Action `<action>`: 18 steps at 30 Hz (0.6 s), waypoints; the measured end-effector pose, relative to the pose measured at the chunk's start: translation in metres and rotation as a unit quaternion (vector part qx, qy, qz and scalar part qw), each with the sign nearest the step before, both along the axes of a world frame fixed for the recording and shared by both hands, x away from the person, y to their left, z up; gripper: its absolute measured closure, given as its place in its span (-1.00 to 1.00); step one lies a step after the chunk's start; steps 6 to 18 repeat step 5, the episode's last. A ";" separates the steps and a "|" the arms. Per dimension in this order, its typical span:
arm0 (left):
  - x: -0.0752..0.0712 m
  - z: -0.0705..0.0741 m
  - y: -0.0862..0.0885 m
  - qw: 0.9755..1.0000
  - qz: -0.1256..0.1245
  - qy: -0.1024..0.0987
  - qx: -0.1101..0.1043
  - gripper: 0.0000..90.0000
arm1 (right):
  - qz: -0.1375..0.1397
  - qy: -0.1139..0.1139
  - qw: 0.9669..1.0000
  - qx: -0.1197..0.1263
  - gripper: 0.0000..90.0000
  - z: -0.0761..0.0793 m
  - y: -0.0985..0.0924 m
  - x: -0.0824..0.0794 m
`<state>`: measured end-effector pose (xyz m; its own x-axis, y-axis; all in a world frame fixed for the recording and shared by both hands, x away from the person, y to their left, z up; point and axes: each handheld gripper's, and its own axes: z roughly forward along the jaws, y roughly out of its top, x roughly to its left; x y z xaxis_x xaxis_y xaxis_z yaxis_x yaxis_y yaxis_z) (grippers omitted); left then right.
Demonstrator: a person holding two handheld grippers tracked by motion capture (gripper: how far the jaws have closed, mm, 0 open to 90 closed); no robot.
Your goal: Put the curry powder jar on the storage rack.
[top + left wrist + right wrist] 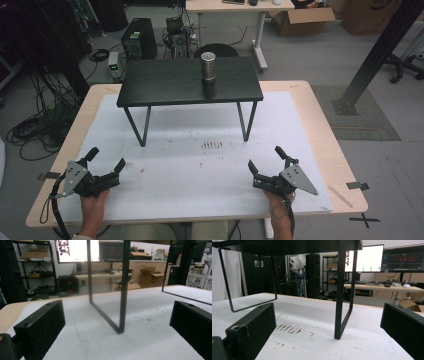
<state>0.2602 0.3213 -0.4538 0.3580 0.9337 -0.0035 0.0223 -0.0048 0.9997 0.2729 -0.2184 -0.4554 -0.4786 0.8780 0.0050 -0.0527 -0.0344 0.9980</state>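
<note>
Cables, cardboard boxes and a computer tower crowd the grey floor of a lab behind a wooden table (320, 130) covered with a white mat (190, 185). On the far part of the mat stands a small black stand (165, 82) on thin metal legs, and a ribbed metal can (208, 67) sits upright on its top, toward the right half. A patch of brown marks (211, 145) stains the mat in front of the stand, just left of its right front leg.

At the near edge, a person's two hands each hold a gripper low over the mat. The left gripper (106, 161) lies near the left corner, its jaws spread wide with nothing between them; the right gripper (265, 159) mirrors it near the right corner, jaws likewise wide apart and empty. Both point forward toward the stand, and both are well apart from the can, which stands untouched.

From the left gripper view, the stand's left leg frame (122, 290) rises from the mat between the two black jaws, with monitors (75, 250) and shelving against the back wall. From the right gripper view, the right leg frame (340, 295) stands ahead, the brown marks (288, 328) lying on the mat to its left, and a desk with lit screens (367, 261) beyond.
</note>
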 end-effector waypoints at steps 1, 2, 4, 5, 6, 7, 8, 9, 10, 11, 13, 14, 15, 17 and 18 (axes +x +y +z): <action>0.000 0.000 0.000 1.000 0.000 0.000 0.000 -0.99 | 0.000 0.000 1.000 -0.001 -1.00 0.000 0.000 0.000; 0.000 0.000 0.000 1.000 0.000 0.000 0.000 -0.99 | 0.002 0.000 1.000 -0.003 -1.00 0.000 0.000 0.000; 0.000 0.000 0.000 1.000 0.000 0.000 0.000 -0.99 | 0.002 0.000 1.000 -0.004 -1.00 0.000 0.001 0.000; 0.000 0.000 0.000 1.000 0.000 0.000 0.000 -0.99 | 0.002 0.000 1.000 -0.005 -1.00 0.000 0.001 0.000; 0.000 0.000 0.000 1.000 0.000 0.000 0.000 -0.99 | 0.002 0.000 1.000 -0.005 -1.00 0.000 0.001 0.000; 0.000 0.000 0.000 1.000 0.000 0.000 0.000 -0.99 | 0.002 0.000 1.000 -0.005 -1.00 0.000 0.001 0.000; 0.000 0.000 0.000 1.000 0.000 0.000 0.000 -0.99 | 0.002 0.000 1.000 -0.005 -1.00 0.000 0.001 0.000; 0.000 0.000 0.000 1.000 0.000 0.000 0.000 -0.99 | 0.002 0.000 1.000 -0.005 -1.00 0.000 0.001 0.000; 0.000 0.000 0.000 1.000 0.000 0.000 0.000 -0.99 | 0.002 0.000 1.000 -0.005 -1.00 0.000 0.001 0.000; 0.000 0.000 0.000 1.000 0.000 0.000 0.000 -0.99 | 0.002 0.000 1.000 -0.005 -1.00 0.000 0.001 0.000; 0.000 0.000 0.000 1.000 0.000 0.000 0.000 -0.99 | 0.002 0.000 1.000 -0.005 -1.00 0.000 0.001 0.000; 0.000 0.000 0.000 1.000 0.000 0.000 0.000 -0.99 | 0.002 0.000 1.000 -0.005 -1.00 0.000 0.001 0.000; 0.000 0.000 0.000 1.000 0.000 0.000 0.000 -0.99 | 0.002 0.000 1.000 -0.005 -1.00 0.000 0.001 0.000; 0.000 0.000 0.000 1.000 0.000 0.000 0.000 -0.99 | 0.002 0.000 1.000 -0.005 -1.00 0.000 0.001 0.000; 0.000 0.000 0.000 1.000 0.000 0.000 0.000 -0.99 | 0.002 0.000 1.000 -0.005 -1.00 0.000 0.001 0.000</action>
